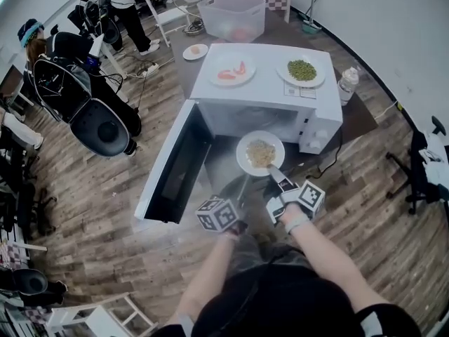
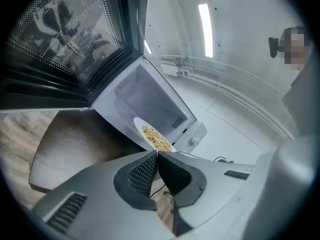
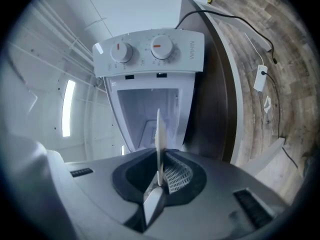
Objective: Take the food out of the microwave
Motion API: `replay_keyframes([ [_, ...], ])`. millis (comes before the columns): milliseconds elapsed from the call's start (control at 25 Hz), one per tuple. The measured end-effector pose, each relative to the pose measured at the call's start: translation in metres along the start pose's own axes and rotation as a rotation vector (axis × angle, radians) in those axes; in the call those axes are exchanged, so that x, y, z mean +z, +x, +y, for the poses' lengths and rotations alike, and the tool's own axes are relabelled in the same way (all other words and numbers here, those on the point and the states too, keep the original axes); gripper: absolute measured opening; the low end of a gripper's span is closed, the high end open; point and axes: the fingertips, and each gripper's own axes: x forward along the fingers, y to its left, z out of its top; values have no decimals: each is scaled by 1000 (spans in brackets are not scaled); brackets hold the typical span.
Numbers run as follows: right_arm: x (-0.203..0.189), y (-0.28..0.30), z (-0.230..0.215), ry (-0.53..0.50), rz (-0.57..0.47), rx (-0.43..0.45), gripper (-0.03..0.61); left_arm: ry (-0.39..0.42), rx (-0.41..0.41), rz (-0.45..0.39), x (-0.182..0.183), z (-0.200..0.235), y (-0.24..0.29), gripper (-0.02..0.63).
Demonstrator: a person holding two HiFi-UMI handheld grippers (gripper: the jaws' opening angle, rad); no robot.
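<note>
The white microwave [image 1: 266, 83] stands on a dark table with its door [image 1: 172, 167] swung open to the left. A white plate of pale noodles [image 1: 260, 153] hangs just in front of the open cavity. My right gripper [image 1: 273, 173] is shut on the plate's near rim. In the right gripper view the plate [image 3: 159, 131] shows edge-on between the pads of that gripper [image 3: 160, 159]. My left gripper [image 1: 237, 196] hovers left of the plate, shut and empty. In the left gripper view the jaws of that gripper [image 2: 156, 156] touch, with the plate [image 2: 154, 136] beyond them.
On top of the microwave lie a plate with red food [image 1: 231, 70] and a plate of green peas [image 1: 302, 70]. A bottle [image 1: 346, 84] stands at the right, a clear bin [image 1: 233, 16] behind. Chairs and people fill the left side.
</note>
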Motion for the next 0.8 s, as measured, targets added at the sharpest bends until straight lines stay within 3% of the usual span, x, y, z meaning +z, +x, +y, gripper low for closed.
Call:
replay_keyframes([
  [800, -19, -31, 1, 14, -71, -11, 31, 19, -54, 71, -14, -15, -27, -5],
])
